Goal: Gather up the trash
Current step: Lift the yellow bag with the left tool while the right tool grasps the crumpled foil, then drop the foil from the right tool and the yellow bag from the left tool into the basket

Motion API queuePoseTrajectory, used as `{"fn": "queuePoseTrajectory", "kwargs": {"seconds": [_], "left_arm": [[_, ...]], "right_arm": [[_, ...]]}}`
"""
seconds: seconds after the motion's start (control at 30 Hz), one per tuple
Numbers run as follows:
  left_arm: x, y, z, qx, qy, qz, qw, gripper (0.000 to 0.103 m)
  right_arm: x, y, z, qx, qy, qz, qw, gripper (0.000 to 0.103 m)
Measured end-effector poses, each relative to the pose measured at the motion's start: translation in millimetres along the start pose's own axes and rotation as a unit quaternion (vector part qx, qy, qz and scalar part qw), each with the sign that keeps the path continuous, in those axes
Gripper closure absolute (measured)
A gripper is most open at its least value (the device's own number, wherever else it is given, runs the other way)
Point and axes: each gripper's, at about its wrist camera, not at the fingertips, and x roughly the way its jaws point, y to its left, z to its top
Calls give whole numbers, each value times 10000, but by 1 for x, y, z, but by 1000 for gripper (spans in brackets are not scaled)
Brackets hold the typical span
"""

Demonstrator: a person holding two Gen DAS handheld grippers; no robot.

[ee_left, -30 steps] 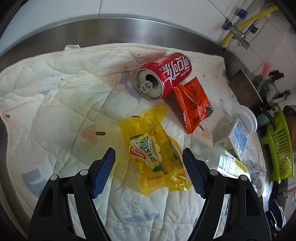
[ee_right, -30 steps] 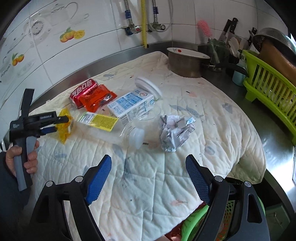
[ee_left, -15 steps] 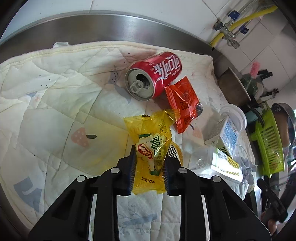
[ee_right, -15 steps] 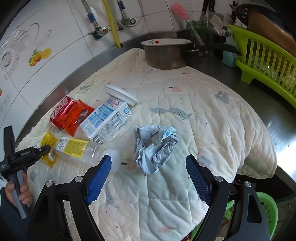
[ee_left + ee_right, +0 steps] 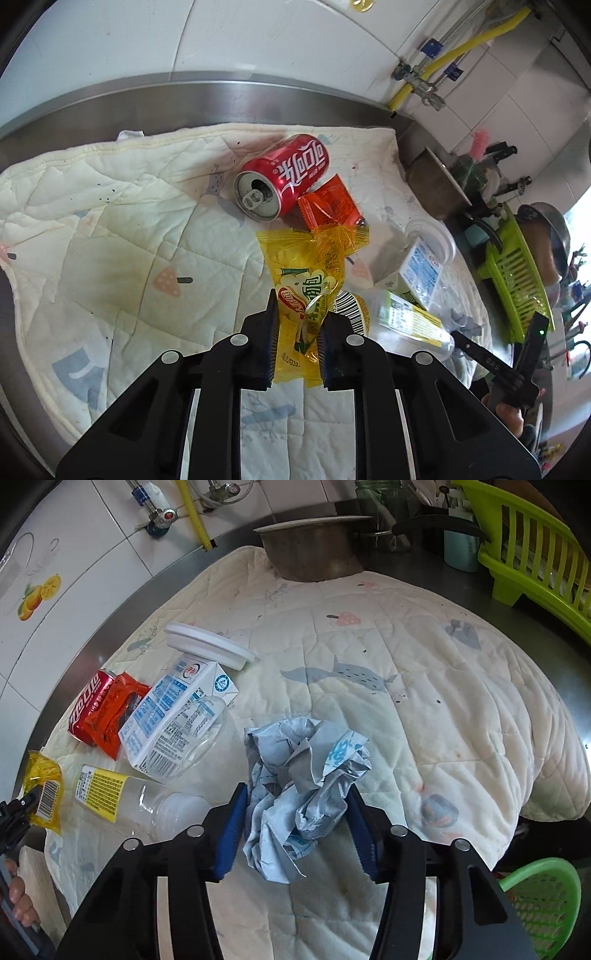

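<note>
**Both grippers on trash**

The left gripper [image 5: 297,338] has its jaws pinched on a yellow wrapper [image 5: 308,273], which sticks up from between the pads above the quilt [image 5: 110,229] covering the steel worktop [image 5: 221,99]. Beyond it a red can [image 5: 286,175] lies on its side, with an orange packet [image 5: 328,205] touching it.

The right gripper [image 5: 295,829] has its jaws closed around a crumpled grey bag [image 5: 306,775] near the quilt's front edge. Just left of the bag lie a clear bottle [image 5: 140,801], a carton [image 5: 181,709] and a white lid [image 5: 210,646]. A metal pot [image 5: 314,550] stands at the back, a green rack [image 5: 532,554] to the right, and a green basket [image 5: 546,897] sits below the worktop edge.
</note>
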Motion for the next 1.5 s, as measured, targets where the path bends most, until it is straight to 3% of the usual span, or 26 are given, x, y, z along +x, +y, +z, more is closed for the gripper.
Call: {"fn": "queuePoseTrajectory", "kwargs": {"seconds": [0.13, 0.4, 0.67, 0.87, 1.07, 1.17, 1.5], "left_arm": [[-14, -10, -3, 120, -88, -120, 9998, 87], [-33, -46, -16, 440, -109, -447, 9980, 88], [-40, -109, -45, 1042, 84, -951, 9900, 88], [-32, -164, -78, 1471, 429, -1392, 9783, 88], [-18, -223, -123, 1947, 879, -1746, 9612, 88], [-9, -249, -146, 2169, 1121, -1869, 9516, 88], [22, -307, -217, 2669, 1846, -1975, 9250, 88]], "right_arm": [[-17, 0, -6, -39, -149, 19, 9999, 62], [-72, -14, -34, 40, -479, 81, 9988, 65], [-138, -59, -91, 235, -669, -356, 9968, 63], [-172, -110, -135, 624, -632, -933, 9917, 56], [-198, -151, -171, 972, -579, -1245, 9857, 48], [-211, -165, -182, 1099, -621, -1279, 9837, 41], [-253, -183, -201, 1200, -946, -1415, 9781, 34]]}}
